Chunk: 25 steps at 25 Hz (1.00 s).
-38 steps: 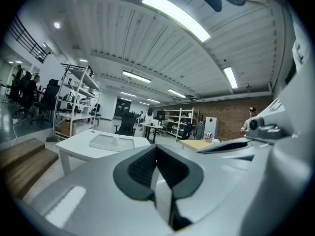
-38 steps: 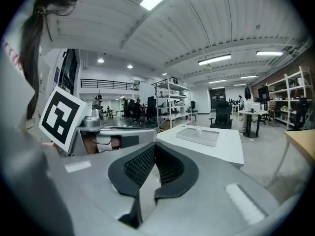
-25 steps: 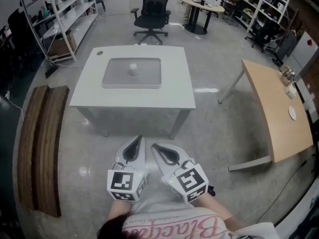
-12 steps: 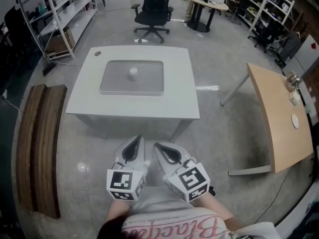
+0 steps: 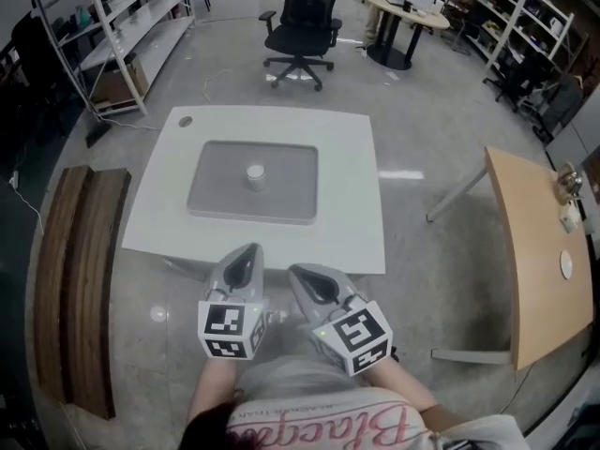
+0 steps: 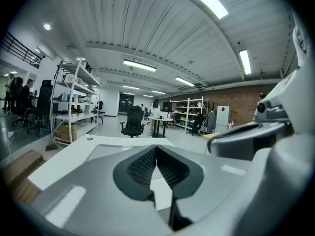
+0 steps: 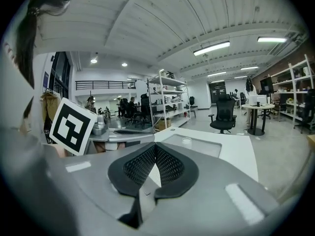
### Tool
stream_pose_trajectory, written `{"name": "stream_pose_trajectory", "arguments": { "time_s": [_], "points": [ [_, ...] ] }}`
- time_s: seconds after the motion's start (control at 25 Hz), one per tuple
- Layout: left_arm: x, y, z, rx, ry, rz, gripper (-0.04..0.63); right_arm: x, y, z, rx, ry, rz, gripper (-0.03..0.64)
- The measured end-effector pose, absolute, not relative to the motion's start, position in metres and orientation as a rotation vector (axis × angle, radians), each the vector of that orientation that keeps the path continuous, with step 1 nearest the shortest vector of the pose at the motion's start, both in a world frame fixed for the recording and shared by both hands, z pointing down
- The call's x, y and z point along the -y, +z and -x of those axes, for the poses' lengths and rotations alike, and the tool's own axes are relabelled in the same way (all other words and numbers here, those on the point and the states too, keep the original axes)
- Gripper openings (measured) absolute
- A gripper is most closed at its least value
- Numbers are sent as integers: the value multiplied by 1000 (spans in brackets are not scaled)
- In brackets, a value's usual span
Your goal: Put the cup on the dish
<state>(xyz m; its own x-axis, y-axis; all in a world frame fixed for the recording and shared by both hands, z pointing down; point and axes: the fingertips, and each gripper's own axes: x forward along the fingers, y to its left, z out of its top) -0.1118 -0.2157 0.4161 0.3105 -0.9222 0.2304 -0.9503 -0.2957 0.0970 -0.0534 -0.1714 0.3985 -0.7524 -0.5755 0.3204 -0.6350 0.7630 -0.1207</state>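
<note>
Far left, a wooden bench (image 5: 80,279) is lying on the floor, w/ white shelving (image 5: 122,22) standing behind it. The left gripper (image 5: 247,251) is hovering at the near edge of the white counter (image 5: 347,157), held low in front of the person. In the left gripper view its jaws are sitting together, pads touching, w/ nothing between them (image 6: 156,152). On the counter's middle a grey tray (image 5: 225,195) is lying flat, and the cup (image 5: 255,175), small & white, is standing upright on it, roughly centre. The cup is well apart from both grippers. The right gripper (image 5: 300,273) is hanging just beside the left one, tip pointing toward the counter's near edge. The right gripper view is showing its jaws closed on each other too (image 7: 155,150), empty, w/ the cup (image 7: 187,140) visible beyond them on the tray. Behind the counter a black office chair (image 5: 305,22) is standing on the floor. Far right, a wooden table (image 5: 534,242) is standing apart from the counter.
</note>
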Motion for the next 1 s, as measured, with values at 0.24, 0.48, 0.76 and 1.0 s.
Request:
{"name": "stream_pose_trajectory", "arguments": {
  "time_s": [0.24, 0.48, 0.76, 1.0],
  "points": [
    [280, 438, 114, 1714, 241, -2339, 86, 229, 400, 58, 2701, 318, -910, 2],
    [325, 477, 131, 1723, 268, -2268, 253, 272, 413, 64, 2684, 383, -865, 2],
    [362, 528, 141, 1697, 385, -2179, 449, 288, 419, 70, 2660, 425, -837, 2],
    [389, 552, 147, 1703, 435, -2142, 445, 295, 427, 69, 2618, 460, -879, 2]
  ]
}}
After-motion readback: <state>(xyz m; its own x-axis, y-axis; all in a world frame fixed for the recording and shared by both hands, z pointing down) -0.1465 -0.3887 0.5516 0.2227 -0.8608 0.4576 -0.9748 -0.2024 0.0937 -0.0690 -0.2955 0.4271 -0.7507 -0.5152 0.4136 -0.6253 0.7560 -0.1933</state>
